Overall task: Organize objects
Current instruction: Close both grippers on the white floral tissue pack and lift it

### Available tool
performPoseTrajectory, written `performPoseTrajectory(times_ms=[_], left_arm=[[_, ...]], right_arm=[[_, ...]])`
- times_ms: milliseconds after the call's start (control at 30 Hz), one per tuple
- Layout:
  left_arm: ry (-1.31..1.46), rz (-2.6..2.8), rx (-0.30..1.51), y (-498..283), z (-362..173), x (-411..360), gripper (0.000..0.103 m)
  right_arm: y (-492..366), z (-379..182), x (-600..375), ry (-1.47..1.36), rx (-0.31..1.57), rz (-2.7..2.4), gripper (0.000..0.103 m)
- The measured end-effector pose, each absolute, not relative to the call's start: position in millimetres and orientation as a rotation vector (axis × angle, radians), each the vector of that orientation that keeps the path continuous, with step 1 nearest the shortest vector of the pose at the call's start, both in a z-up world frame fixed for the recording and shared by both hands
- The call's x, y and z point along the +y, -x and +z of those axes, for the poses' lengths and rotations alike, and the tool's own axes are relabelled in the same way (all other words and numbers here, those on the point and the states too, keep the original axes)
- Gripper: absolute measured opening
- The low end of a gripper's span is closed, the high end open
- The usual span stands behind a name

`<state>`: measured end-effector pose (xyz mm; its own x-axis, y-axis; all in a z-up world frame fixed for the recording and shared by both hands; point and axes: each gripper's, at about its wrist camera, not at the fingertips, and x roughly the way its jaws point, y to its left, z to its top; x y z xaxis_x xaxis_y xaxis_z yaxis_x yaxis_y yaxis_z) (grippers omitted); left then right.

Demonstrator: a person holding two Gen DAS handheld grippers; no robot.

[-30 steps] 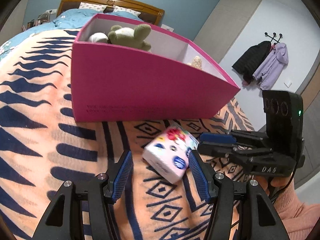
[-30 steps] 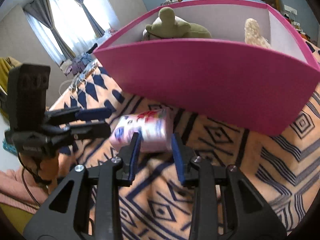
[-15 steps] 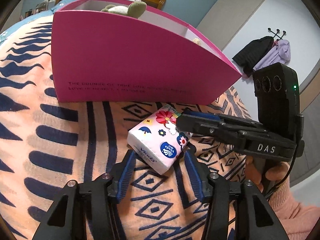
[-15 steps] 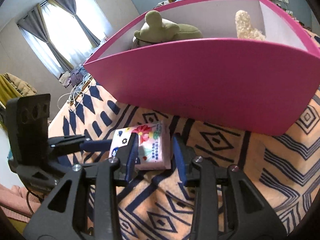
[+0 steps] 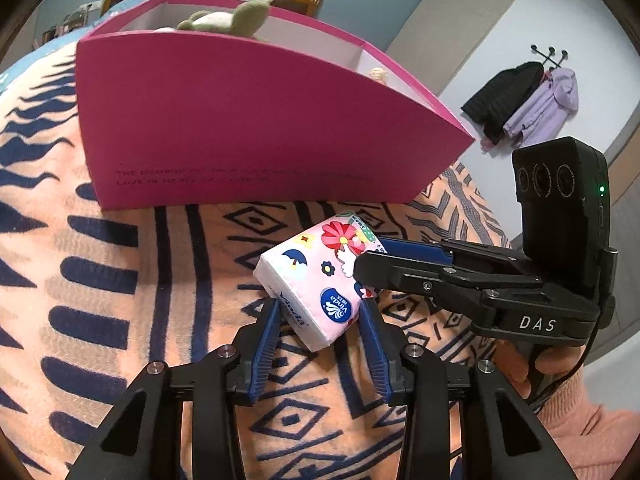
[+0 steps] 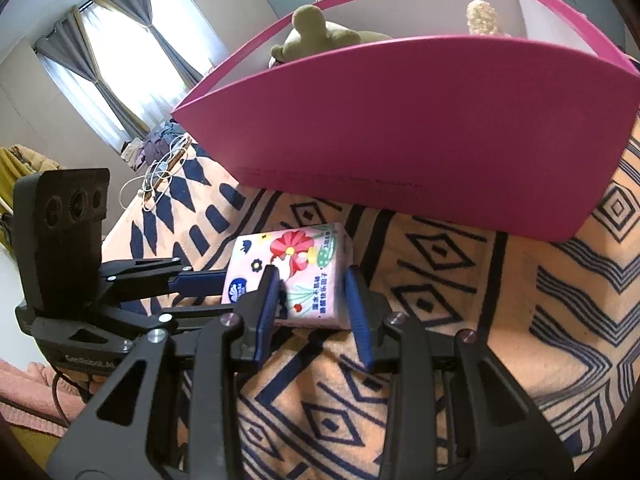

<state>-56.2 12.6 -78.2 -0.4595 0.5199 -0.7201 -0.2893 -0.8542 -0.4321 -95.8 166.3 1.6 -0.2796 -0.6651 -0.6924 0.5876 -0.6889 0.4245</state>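
Magenta box (image 5: 248,128) stands on your bed's patterned blanket (image 5: 120,280); just before it lies the floral tissue pack (image 5: 316,276). Your right gripper (image 6: 310,300) clenches one end, while your left gripper (image 5: 320,328) is closing around the other.

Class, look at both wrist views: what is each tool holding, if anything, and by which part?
Right tool grips the tissue pack across one end. Left tool is closing around the pack's near corner; its pads do not yet visibly press.
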Motion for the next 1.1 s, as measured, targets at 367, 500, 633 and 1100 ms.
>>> performPoseTrajectory(times_ms=[367, 500, 633, 1100], left_arm=[[1.223, 2.309, -0.288, 54.1, -64.8, 34.6, 0.041], [1.200, 2.310, -0.263, 51.9, -61.8, 38.0, 0.041], [1.176, 2.306, -0.248, 50.5, -55.5, 39.6, 0.041], [1.073, 2.316, -0.212, 46.1, -23.0, 38.8, 0.041]], right_arm=[[81.3, 8.4, 185.3, -1.125, -0.181, -2.069, 0.037], [75.9, 11.5, 191.9, -1.111, -0.204, -2.083, 0.037], [71.1, 17.7, 198.0, -1.091, -0.217, -2.099, 0.037], [58.0, 48.5, 211.6, -0.988, -0.217, -2.158, 0.037]])
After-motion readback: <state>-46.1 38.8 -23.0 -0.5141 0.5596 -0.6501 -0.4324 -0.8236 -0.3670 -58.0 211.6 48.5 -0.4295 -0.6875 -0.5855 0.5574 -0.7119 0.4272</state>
